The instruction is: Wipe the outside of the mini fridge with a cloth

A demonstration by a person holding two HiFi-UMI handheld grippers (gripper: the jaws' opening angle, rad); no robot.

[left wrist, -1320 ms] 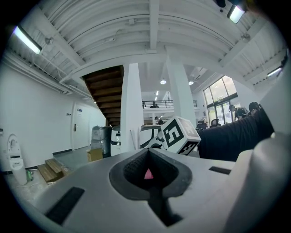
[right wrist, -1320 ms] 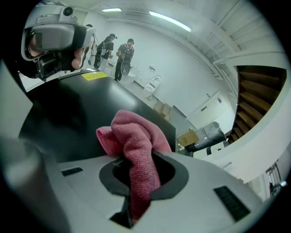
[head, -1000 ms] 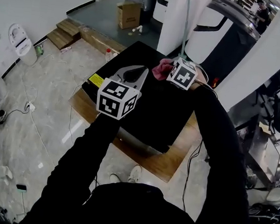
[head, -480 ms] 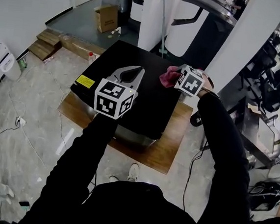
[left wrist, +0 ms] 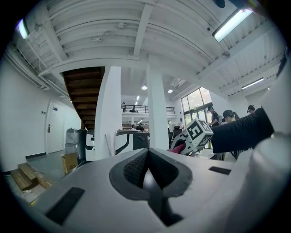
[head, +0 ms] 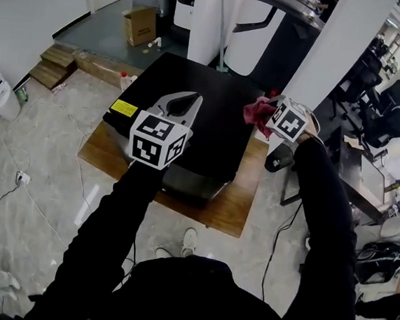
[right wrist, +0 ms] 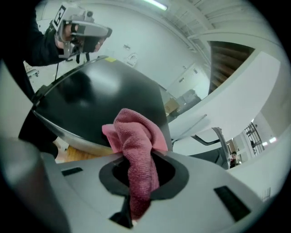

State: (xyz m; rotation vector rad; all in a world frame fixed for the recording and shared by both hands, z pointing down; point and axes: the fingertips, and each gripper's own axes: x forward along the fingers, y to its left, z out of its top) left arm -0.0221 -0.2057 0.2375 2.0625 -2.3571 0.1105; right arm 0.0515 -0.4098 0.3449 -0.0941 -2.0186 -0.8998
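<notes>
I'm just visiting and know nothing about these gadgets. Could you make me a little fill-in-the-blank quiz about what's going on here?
1. The right gripper is shut on a ___ cloth.
2. The left gripper, above the black fridge, holds ___ between its closed fingers.
3. The fridge stands on a ___ board.
4. A ___ sticker marks the fridge's left corner.

Missing words: pink; nothing; wooden; yellow.

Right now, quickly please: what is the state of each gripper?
Left gripper: shut, holding nothing.
Right gripper: shut on the cloth.
</notes>
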